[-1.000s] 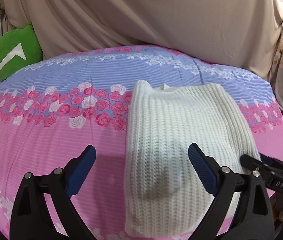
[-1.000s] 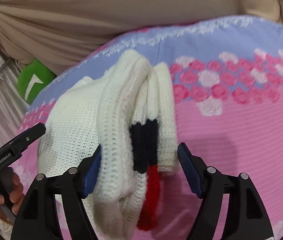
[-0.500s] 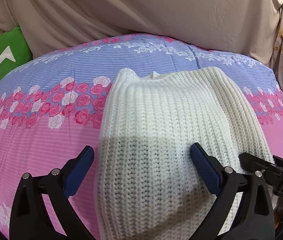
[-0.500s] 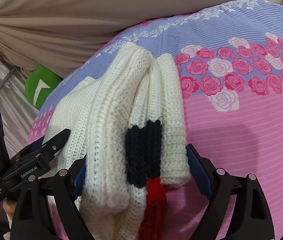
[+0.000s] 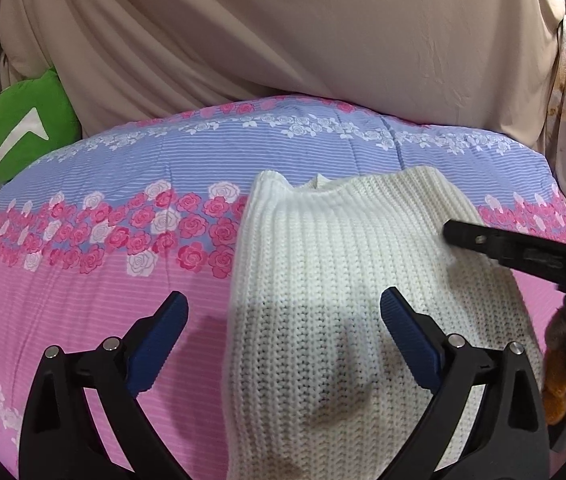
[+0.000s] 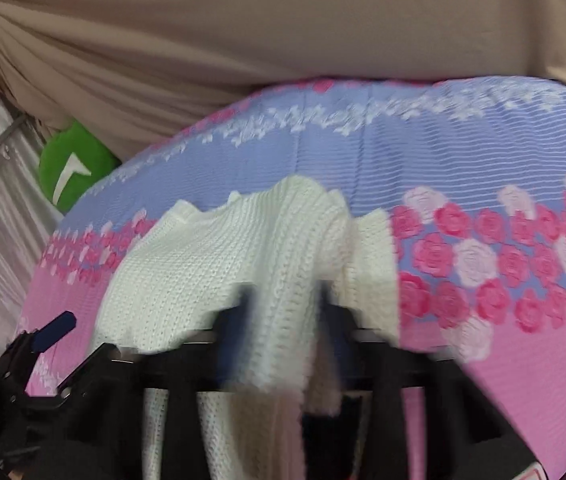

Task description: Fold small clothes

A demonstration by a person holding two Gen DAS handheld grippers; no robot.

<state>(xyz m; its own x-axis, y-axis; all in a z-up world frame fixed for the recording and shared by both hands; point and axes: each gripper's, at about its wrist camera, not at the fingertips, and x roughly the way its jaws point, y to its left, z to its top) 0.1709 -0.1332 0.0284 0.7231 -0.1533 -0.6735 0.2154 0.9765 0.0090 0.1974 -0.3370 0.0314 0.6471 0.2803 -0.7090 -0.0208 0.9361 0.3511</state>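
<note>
While the left wrist view is giving a sharp look down onto the flat, ribbed back of the white knitted sweater (image 5: 335,300), the right wrist view is showing the same sweater (image 6: 243,264) from its right edge, blurred, with a thick fold of knit bunching up toward the camera. The sweater is lying on the pink and lilac rose-print bedspread (image 5: 83,288), collar end pointing away toward the beige curtain (image 5: 283,40).

The left gripper (image 5: 283,320) is hanging over the near part of the sweater with its blue-padded fingers (image 5: 159,336) standing wide apart; one finger is sitting over bare bedspread and the other over the knit, and nothing is lying between them. Only this view is showing the sweater's left edge lying straight, and the black body of the other tool reaching in from the right onto the sweater's far right side.

The right gripper (image 6: 287,308) is appearing in its own view with its fingers drawn in close on either side of the raised fold, clamping it, though motion blur is smearing their outlines. Only this view is showing the layers stacked along the sweater's right edge and a strip of knit hanging down below the fingers. A blue finger of the left tool is showing at the lower left here.

A green cushion (image 5: 27,136) with a white mark is sitting at the bedspread's far left corner in both views. No containers are appearing in either view.
</note>
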